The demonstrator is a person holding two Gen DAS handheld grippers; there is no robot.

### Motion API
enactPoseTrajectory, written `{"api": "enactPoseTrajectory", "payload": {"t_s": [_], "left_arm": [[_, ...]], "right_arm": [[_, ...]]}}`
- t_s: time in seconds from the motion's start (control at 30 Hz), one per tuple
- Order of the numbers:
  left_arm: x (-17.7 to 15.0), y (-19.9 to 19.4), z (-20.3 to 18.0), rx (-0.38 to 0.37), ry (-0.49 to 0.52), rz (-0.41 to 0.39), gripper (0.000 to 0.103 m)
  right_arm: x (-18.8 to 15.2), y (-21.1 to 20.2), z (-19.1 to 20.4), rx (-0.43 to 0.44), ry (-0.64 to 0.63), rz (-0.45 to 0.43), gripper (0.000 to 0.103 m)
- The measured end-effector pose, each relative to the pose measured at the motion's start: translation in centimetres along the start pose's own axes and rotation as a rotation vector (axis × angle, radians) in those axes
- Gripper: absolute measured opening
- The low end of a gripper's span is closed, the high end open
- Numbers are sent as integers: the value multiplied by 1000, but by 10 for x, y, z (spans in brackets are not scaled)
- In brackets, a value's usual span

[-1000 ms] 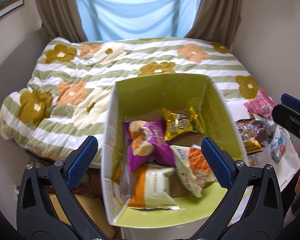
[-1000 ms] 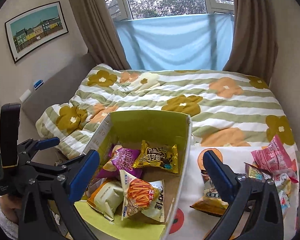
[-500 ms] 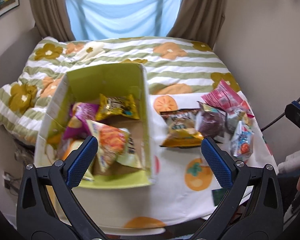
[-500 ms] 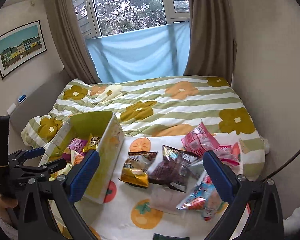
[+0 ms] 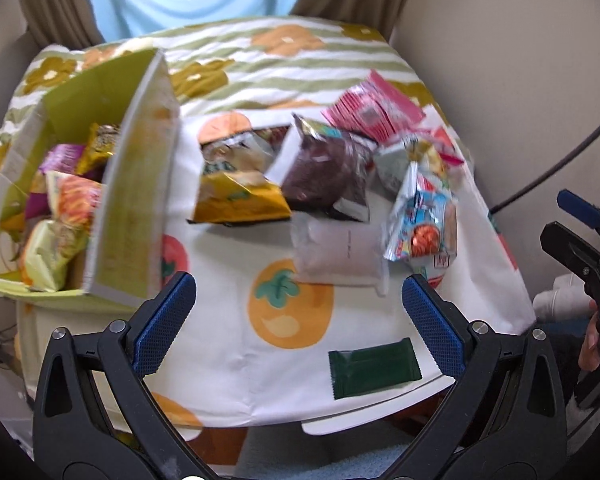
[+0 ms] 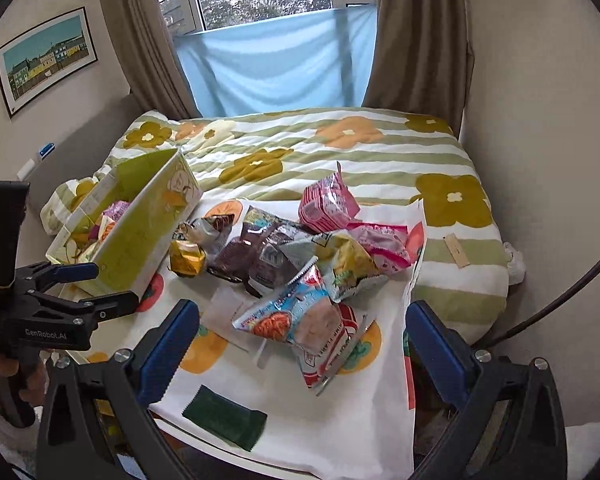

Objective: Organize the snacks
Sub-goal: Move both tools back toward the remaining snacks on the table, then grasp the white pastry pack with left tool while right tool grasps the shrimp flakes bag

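A green cardboard box [image 5: 128,204] [image 6: 140,236] stands at the table's left and holds several snack packs [image 5: 72,200]. Loose packs lie in a pile to its right: a yellow bag [image 5: 236,196], a dark maroon bag [image 5: 328,172] [image 6: 260,256], a pink pack [image 5: 372,110] [image 6: 328,204], a blue-and-red pack [image 5: 424,224] [image 6: 296,316], a white pouch [image 5: 336,252] and a dark green bar [image 5: 374,368] [image 6: 226,416]. My left gripper [image 5: 300,316] [image 6: 100,284] is open and empty above the table's front. My right gripper [image 6: 302,344] [image 5: 572,220] is open and empty over the pile.
The table wears a white cloth with orange fruit prints [image 5: 288,308] [image 6: 380,400]. Behind it is a bed with a striped floral quilt [image 6: 340,148]. A black cable [image 5: 560,164] runs down the wall at the right. A curtained window [image 6: 272,60] is at the back.
Both cameras swung right, from over the box to over the loose snack pile, and dropped closer to the table. Both grippers stayed open and empty.
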State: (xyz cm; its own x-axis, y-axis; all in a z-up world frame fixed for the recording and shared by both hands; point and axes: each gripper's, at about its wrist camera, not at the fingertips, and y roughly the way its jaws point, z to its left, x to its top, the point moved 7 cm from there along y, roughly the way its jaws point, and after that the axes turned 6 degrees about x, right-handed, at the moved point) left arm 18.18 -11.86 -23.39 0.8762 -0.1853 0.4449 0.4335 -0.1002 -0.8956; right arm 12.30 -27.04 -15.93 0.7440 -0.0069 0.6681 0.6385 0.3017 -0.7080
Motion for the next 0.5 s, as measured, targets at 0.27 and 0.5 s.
{"api": "enactPoseTrajectory", "payload": {"t_s": [0.27, 0.5], "left_arm": [[-17, 77, -42, -65, 67, 123, 102], [-19, 118, -57, -39, 85, 167, 102]], "right_arm": [[-26, 50, -23, 29, -31, 105, 103], [-42, 78, -36, 30, -33, 173, 103]]}}
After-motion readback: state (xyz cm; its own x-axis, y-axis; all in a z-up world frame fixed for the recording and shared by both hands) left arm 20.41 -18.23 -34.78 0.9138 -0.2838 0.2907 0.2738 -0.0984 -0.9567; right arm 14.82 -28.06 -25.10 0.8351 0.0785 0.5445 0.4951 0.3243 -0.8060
